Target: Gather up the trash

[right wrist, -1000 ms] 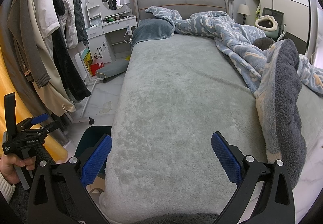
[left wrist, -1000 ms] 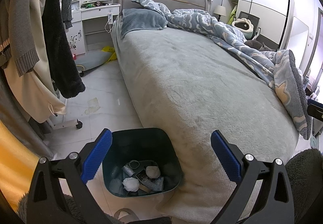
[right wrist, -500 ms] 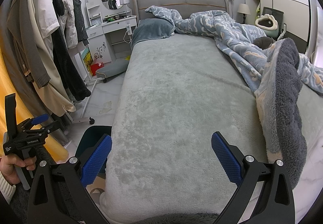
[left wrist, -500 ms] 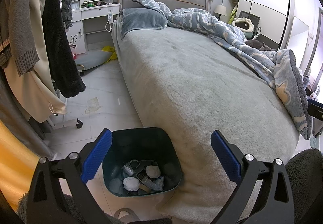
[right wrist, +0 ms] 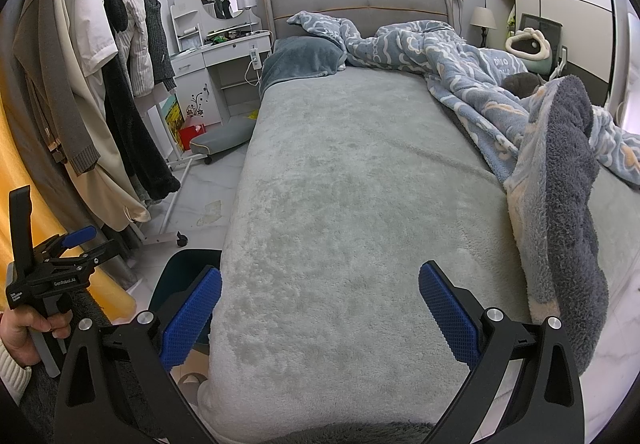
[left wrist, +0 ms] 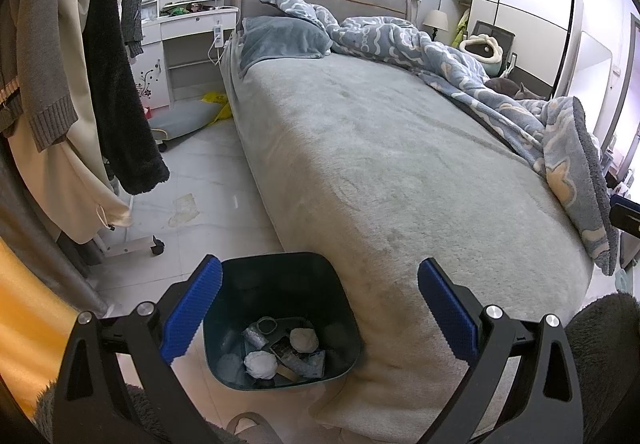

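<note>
- Left tongs (left wrist: 318,310) hang released and empty above the bin (left wrist: 280,264); right tongs (right wrist: 320,318) are likewise released, over the bed (right wrist: 360,184).
- Bin, beside the bed's foot, already holds trash (left wrist: 280,352).
- Left, judging by the floor beyond the bin: a flat scrap (left wrist: 183,204).

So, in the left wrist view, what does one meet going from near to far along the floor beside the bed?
Trash bin → stained paper scrap → grey cushion → white dressing table.
</note>
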Demonstrator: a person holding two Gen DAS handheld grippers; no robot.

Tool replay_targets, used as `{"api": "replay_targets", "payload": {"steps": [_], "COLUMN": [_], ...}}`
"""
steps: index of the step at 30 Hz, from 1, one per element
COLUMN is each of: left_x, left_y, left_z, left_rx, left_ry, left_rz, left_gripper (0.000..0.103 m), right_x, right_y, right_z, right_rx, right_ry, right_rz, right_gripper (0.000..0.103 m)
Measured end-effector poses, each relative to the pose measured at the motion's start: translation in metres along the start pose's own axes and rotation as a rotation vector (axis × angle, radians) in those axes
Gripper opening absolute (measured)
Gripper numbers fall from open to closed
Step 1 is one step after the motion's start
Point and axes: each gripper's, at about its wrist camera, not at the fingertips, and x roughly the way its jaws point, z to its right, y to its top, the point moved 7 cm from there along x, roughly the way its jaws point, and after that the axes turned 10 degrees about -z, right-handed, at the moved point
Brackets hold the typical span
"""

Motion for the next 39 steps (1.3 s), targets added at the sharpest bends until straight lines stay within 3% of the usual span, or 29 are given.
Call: {"api": "replay_targets", "payload": {"steps": [39], "left_x": [-0.0010], "left_y": [0.0015], "left_z": [0.0030], "left_rx": [0.017], "left_ry": [0.010], "left_rz": [0.003], "left_gripper": [0.100], "right_x": [-0.0005], "right_y": [0.0004], "right_z": [0.0007], "right_rx": [0.001], "right_ry": [0.001], "right_rz": [-0.001], "right_gripper": [0.100]}}
